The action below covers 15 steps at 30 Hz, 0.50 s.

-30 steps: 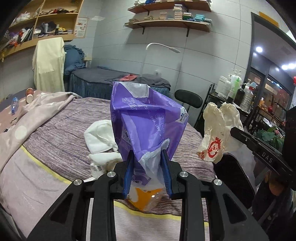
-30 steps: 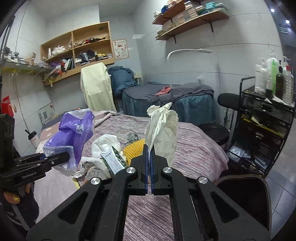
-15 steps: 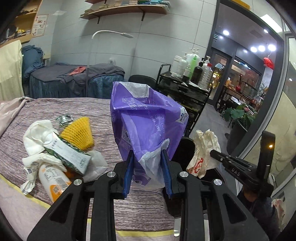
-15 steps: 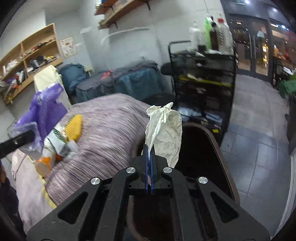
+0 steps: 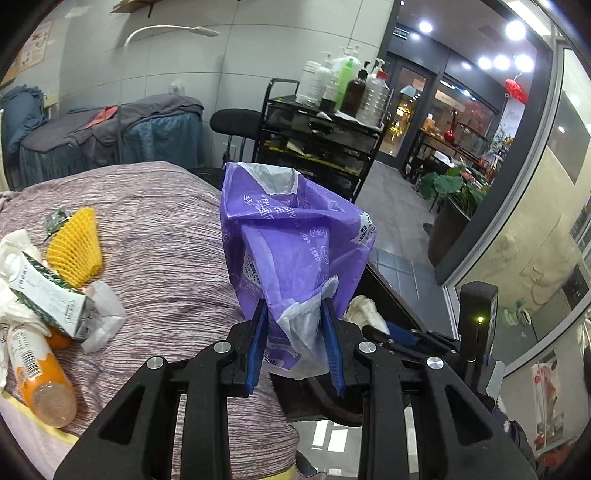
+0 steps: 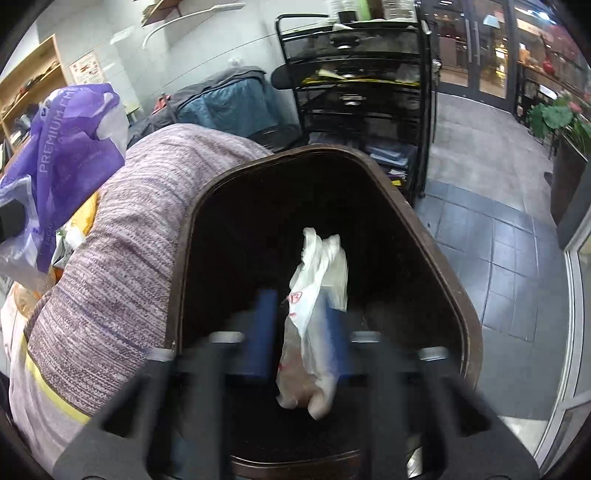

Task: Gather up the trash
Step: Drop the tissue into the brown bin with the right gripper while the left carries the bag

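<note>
Pale tiled walls (image 5: 258, 66) rose behind a bed with a striped purple cover (image 5: 166, 229). A black wire cart (image 5: 317, 136) carried bottles (image 5: 343, 85) beside a black stool (image 5: 240, 123). Grey floor tiles (image 6: 491, 236) ran toward glass doors (image 5: 417, 110) under bright ceiling spots (image 5: 513, 29).

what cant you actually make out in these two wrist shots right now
- Right wrist view: the right gripper is motion-blurred. Its jaws have just been opening, with the white plastic bag between them, but whether the blue fingers touch it is unclear.
- Right wrist view: the brown bin is dark inside, so its contents are hidden.
- Left wrist view: the purple bag, pinched in the left gripper, hides most of the bin.
- Left wrist view: bag print is too small.
</note>
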Each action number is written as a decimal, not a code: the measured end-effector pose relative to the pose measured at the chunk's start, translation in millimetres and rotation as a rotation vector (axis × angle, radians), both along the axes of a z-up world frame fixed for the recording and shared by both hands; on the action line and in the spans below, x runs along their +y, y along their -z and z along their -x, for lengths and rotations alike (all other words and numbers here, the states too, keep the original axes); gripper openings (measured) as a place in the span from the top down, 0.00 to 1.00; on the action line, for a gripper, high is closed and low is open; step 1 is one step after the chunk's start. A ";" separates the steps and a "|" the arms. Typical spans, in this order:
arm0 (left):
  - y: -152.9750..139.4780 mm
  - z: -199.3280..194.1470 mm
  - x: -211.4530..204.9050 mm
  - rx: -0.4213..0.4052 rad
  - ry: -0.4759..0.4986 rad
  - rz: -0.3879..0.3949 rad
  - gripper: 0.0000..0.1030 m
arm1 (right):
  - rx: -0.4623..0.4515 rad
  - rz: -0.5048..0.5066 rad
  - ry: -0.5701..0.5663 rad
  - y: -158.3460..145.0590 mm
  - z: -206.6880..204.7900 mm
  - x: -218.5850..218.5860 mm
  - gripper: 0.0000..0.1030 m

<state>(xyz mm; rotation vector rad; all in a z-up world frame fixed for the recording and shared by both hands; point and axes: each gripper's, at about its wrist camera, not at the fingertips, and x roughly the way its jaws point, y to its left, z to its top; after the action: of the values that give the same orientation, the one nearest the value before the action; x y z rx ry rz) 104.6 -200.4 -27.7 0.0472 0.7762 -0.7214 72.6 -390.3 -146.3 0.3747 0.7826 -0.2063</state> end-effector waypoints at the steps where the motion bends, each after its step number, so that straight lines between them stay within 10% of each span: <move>1: 1.1 0.7 -4.5 0.000 0.007 -0.007 0.72 | -0.017 0.003 0.018 -0.9 3.1 -1.6 0.36; 15: 11.2 -8.9 -61.1 0.057 0.114 -0.051 0.72 | -0.208 0.111 0.264 -61.1 56.6 -28.3 0.26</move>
<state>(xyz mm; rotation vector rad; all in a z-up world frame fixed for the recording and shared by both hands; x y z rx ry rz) 113.6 -261.6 -38.9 0.1188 0.8512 -0.8140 16.0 -418.6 -85.2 0.3870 0.5130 -0.4490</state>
